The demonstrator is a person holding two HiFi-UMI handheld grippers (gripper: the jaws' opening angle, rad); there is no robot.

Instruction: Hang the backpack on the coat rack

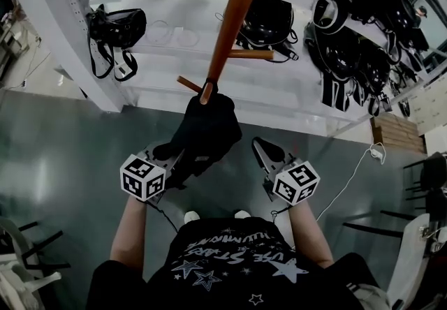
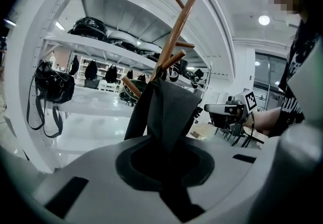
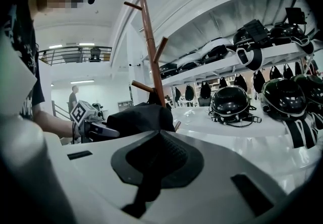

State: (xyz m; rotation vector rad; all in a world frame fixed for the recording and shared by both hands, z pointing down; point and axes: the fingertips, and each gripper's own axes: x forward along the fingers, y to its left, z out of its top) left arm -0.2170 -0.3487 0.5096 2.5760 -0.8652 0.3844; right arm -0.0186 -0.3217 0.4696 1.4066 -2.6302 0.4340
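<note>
A black backpack hangs against the wooden coat rack, its top loop around the tip of a low peg. My left gripper reaches into the bag's lower left side and is shut on its dark fabric, which runs from the jaws up to the rack. The right gripper is just right of the bag, apart from it, shut on nothing. From the right gripper view, the backpack bulges in front of the pole.
White shelving behind the rack carries black helmets and a black strapped bag. A white cable trails over the grey floor at the right. Dark chairs stand at the far right.
</note>
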